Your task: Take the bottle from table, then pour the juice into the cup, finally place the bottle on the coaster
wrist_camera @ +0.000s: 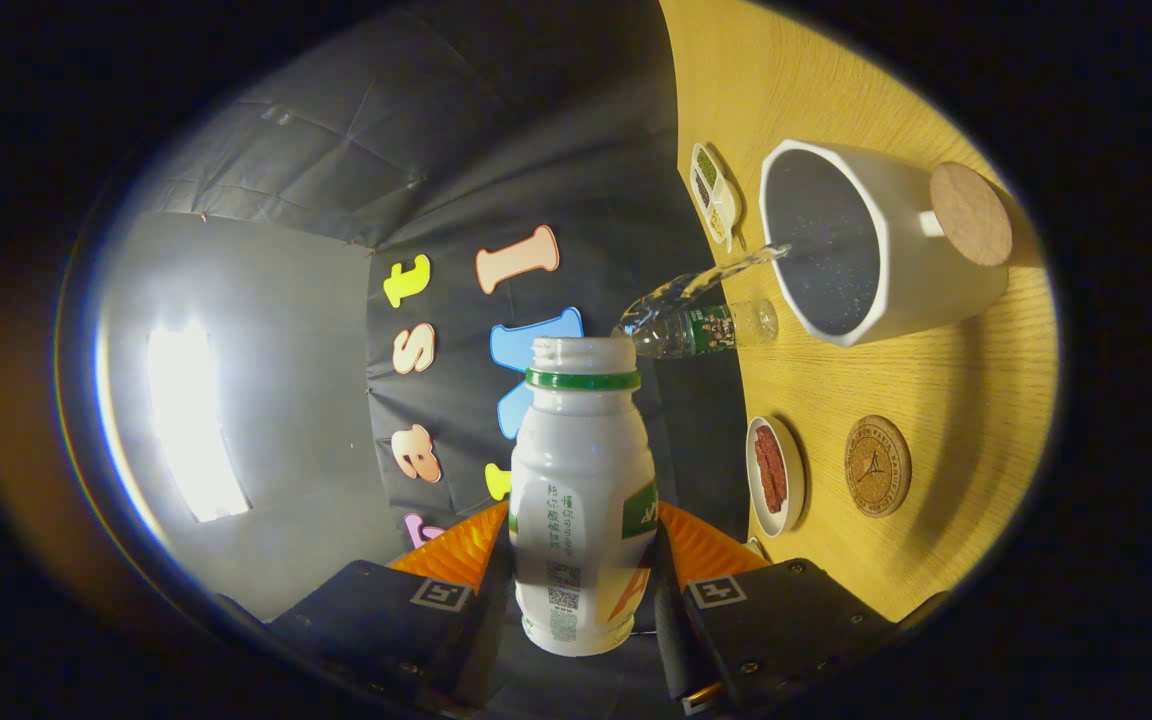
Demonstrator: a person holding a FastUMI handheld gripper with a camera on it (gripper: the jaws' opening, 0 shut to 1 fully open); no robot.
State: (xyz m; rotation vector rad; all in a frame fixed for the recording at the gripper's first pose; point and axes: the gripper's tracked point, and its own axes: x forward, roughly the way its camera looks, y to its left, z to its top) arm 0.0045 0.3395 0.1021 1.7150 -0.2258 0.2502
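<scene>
The white juice bottle [581,500], uncapped with a green neck ring, is clamped between both fingers of the gripper [581,610] and held off the table [946,390], rolled sideways, mouth not yet at the white cup [871,245]. Taking looks done; pouring and setting it on the cork coaster [877,466], near the table's edge below the cup, remain. The label print is too small to read.

The tongs [581,585] have dark screw-fastened blocks, each bearing a square black-and-white marker, with ribbed inner faces.
</scene>
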